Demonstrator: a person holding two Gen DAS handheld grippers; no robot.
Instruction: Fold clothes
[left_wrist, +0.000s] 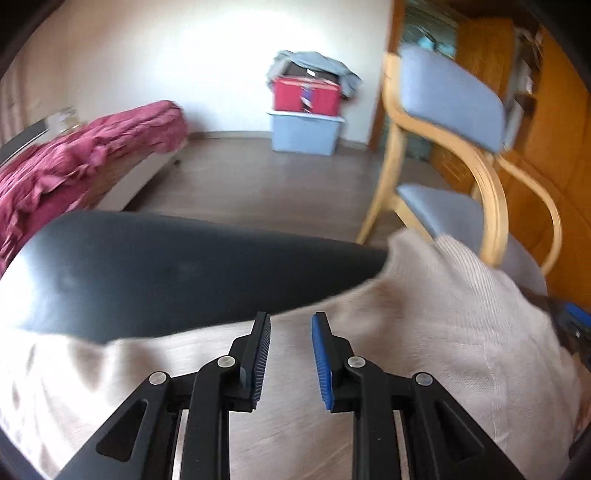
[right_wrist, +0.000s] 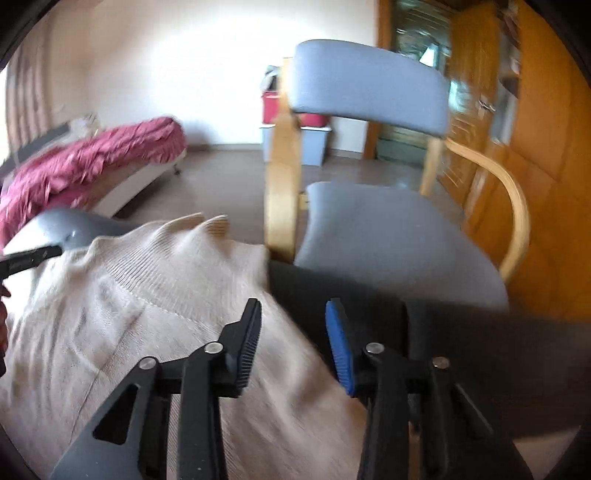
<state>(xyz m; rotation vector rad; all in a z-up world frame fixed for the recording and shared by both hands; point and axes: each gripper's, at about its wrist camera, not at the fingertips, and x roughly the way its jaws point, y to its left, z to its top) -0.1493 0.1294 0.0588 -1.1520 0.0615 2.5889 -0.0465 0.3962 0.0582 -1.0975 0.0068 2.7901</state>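
A beige ribbed knit sweater (left_wrist: 424, 314) lies spread on a dark table (left_wrist: 166, 266). Its collar points toward the far edge. My left gripper (left_wrist: 291, 321) hovers open just above the sweater's edge, with nothing between its fingers. In the right wrist view the same sweater (right_wrist: 147, 314) fills the lower left, its ribbed collar (right_wrist: 195, 225) standing up at the far side. My right gripper (right_wrist: 293, 308) is open over the sweater's right edge, where the cloth meets the dark table (right_wrist: 461, 332). The tip of the other gripper (right_wrist: 33, 258) shows at the far left.
A wooden armchair with blue-grey cushions (right_wrist: 369, 229) stands close beyond the table at the right. A bed with a crumpled maroon cover (left_wrist: 85, 155) is at the left. A red box on a pale blue bin (left_wrist: 306, 114) stands against the far wall. Wooden cabinets (left_wrist: 546, 147) line the right.
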